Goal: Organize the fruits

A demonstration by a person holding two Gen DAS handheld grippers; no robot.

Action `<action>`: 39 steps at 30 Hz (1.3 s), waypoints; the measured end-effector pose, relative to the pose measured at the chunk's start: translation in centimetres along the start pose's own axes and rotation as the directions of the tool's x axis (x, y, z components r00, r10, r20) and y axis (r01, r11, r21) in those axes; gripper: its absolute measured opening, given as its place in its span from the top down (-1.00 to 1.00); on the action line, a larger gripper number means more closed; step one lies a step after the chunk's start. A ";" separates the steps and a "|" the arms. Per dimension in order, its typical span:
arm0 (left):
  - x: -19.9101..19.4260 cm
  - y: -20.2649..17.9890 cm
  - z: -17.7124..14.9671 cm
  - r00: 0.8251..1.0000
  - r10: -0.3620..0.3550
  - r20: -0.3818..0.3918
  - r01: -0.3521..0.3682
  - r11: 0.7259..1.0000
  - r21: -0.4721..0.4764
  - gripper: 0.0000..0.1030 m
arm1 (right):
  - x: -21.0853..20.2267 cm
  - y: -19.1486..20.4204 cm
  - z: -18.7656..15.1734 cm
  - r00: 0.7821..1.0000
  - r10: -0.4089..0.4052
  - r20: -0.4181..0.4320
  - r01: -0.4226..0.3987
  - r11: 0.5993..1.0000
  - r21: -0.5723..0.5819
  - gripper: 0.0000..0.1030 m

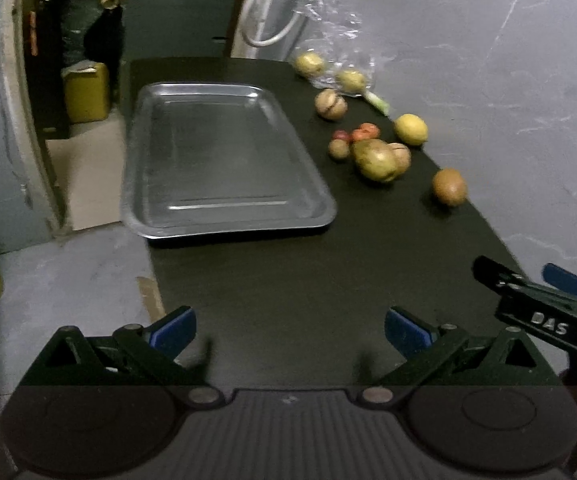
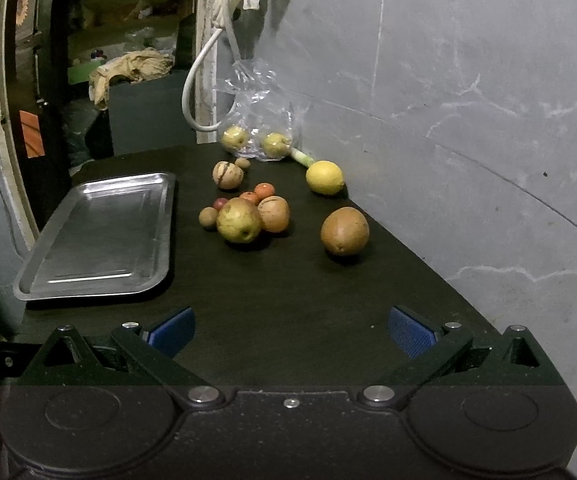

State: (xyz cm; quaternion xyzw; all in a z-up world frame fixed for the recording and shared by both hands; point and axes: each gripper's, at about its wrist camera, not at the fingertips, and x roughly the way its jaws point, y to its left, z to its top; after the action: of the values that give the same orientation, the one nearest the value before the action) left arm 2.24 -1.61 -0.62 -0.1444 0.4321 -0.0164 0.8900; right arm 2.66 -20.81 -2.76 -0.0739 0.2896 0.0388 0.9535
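Both grippers apparently agape, tray bare.

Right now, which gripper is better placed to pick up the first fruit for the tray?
Probably the right gripper. It is open and faces the brown fruit, with bare table between. The left gripper, open too, faces the empty tray; the fruit lies off to its right.

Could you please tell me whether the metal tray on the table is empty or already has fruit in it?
Empty. The metal tray shows only bare steel in both views; the fruits, such as the lemon, lie on the table beside it.
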 end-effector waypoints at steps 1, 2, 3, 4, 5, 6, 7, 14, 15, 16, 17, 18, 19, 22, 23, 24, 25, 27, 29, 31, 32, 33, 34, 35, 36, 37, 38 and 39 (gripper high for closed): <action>0.1 -0.2 0.1 1.000 -0.016 -0.004 0.016 1.000 -0.002 -0.99 | 0.2 -0.1 0.1 1.000 -0.001 -0.004 0.001 1.000 -0.002 -0.99; 0.3 -0.3 0.2 0.999 -0.032 -0.009 0.031 0.999 -0.003 -0.99 | 0.3 -0.3 0.3 1.000 -0.001 -0.007 0.001 1.000 -0.004 -0.99; 0.6 -0.5 0.3 0.999 -0.047 -0.018 0.047 0.999 -0.003 -0.99 | 0.5 -0.4 0.4 1.000 0.000 -0.009 -0.001 1.000 -0.006 -0.99; 0.9 -0.7 0.4 0.997 -0.068 -0.029 0.068 0.998 -0.004 -0.99 | 0.6 -0.6 0.5 1.000 0.003 -0.010 -0.003 1.000 -0.006 -0.99; 1.2 -0.9 0.6 0.994 -0.099 -0.040 0.098 0.995 -0.009 -0.99 | 0.8 -0.8 0.7 1.000 0.006 -0.011 -0.006 1.000 -0.005 -0.99; 1.5 -1.0 0.7 0.989 -0.136 -0.048 0.136 0.991 -0.019 -0.99 | 0.9 -0.9 1.0 1.000 0.006 -0.011 -0.006 1.000 -0.005 -0.99; 1.8 -1.2 0.8 0.985 -0.166 -0.051 0.165 0.986 -0.025 -0.99 | 1.1 -1.1 1.2 1.000 0.004 -0.011 -0.004 1.000 -0.005 -0.99; 2.7 -2.8 2.0 0.963 -0.266 -0.047 0.266 0.964 0.007 -0.99 | 3.5 -2.7 3.4 0.999 0.035 -0.031 -0.035 0.999 0.012 -0.99; 3.0 -3.1 2.2 0.963 -0.263 -0.057 0.264 0.964 0.013 -0.99 | 3.8 -2.9 3.7 0.999 0.043 -0.033 -0.042 0.999 0.011 -0.99; 3.4 -3.3 2.5 0.964 -0.259 -0.065 0.260 0.965 0.015 -0.99 | 4.1 -3.1 4.0 0.998 0.047 -0.037 -0.047 0.999 0.011 -0.99; 3.7 -3.4 2.7 0.964 -0.257 -0.069 0.259 0.966 0.013 -0.99 | 4.6 -3.3 4.4 0.998 0.051 -0.044 -0.050 0.999 0.009 -0.99; 4.1 -3.5 3.0 0.965 -0.251 -0.073 0.252 0.968 0.011 -0.99 | 5.0 -3.6 4.8 0.997 0.055 -0.053 -0.055 0.998 0.007 -0.99; 4.5 -3.7 3.3 0.968 -0.238 -0.075 0.239 0.971 0.010 -0.99 | 5.5 -3.8 5.1 0.996 0.059 -0.060 -0.059 0.998 0.007 -0.99; 5.8 -3.8 4.3 0.974 -0.210 -0.085 0.210 0.978 -0.007 -0.99 | 7.0 -4.6 5.8 0.993 0.072 -0.090 -0.073 0.997 0.000 -0.99; 6.2 -3.6 4.7 0.975 -0.205 -0.088 0.204 0.979 -0.018 -0.99 | 7.6 -4.9 6.0 0.992 0.075 -0.103 -0.076 0.997 -0.004 -0.99; 6.5 -3.6 5.0 0.976 -0.199 -0.090 0.198 0.980 -0.025 -0.99 | 8.0 -5.2 6.1 0.991 0.075 -0.111 -0.076 0.997 -0.008 -0.99; 6.9 -3.6 5.5 0.978 -0.190 -0.090 0.187 0.982 -0.036 -0.99 | 8.4 -5.4 6.3 0.990 0.074 -0.118 -0.075 0.997 -0.011 -0.99; 7.8 -3.8 6.6 0.982 -0.167 -0.086 0.162 0.985 -0.053 -0.99 | 9.2 -5.9 6.6 0.990 0.071 -0.124 -0.074 0.997 -0.022 -0.99; 8.5 -4.0 7.8 0.988 -0.135 -0.070 0.131 0.990 -0.057 -0.99 | 9.9 -6.3 6.9 0.991 0.063 -0.117 -0.068 0.997 -0.036 -0.99; 9.3 -4.4 9.1 0.994 -0.099 -0.046 0.097 0.994 -0.051 -0.99 | 10.6 -6.5 7.1 0.993 0.057 -0.108 -0.063 0.996 -0.057 -0.99; 9.7 -4.6 9.7 0.995 -0.087 -0.040 0.085 0.995 -0.048 -0.99 | 11.1 -6.6 7.2 0.993 0.057 -0.106 -0.064 0.996 -0.068 -0.99; 10.1 -4.9 10.3 0.997 -0.072 -0.032 0.070 0.997 -0.043 -0.99 | 11.6 -6.8 7.3 0.993 0.059 -0.105 -0.067 0.995 -0.077 -0.99; 10.6 -5.2 10.9 0.999 -0.050 -0.019 0.049 0.998 -0.037 -0.99 | 12.0 -6.9 7.4 0.992 0.061 -0.107 -0.070 0.994 -0.085 -0.99; 11.1 -5.6 11.5 1.000 -0.025 -0.010 0.025 0.999 -0.032 -0.99 | 12.6 -7.0 7.4 0.991 0.066 -0.112 -0.077 0.993 -0.091 -0.99; 11.6 -5.9 12.0 1.000 -0.006 -0.009 0.006 1.000 -0.028 -0.99 | 13.1 -7.1 7.5 0.990 0.072 -0.119 -0.084 0.992 -0.095 -0.99; 12.2 -6.2 12.6 1.000 0.010 -0.009 -0.010 1.000 -0.025 -0.99 | 13.6 -7.3 7.5 0.989 0.077 -0.125 -0.090 0.991 -0.097 -0.99; 12.7 -6.4 13.0 1.000 0.018 -0.009 -0.018 1.000 -0.023 -0.99 | 14.1 -7.4 7.4 0.988 0.083 -0.131 -0.096 0.991 -0.097 -0.99; 13.1 -6.7 13.4 1.000 0.026 -0.011 -0.026 0.999 -0.019 -0.99 | 14.5 -7.5 7.3 0.987 0.088 -0.136 -0.101 0.990 -0.096 -0.99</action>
State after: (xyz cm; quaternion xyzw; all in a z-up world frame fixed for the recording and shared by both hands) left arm 21.47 -6.78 -1.04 -0.1472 0.4389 -0.0014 0.8864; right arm 19.58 -26.59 -3.94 -0.1116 0.3524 0.0938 0.9244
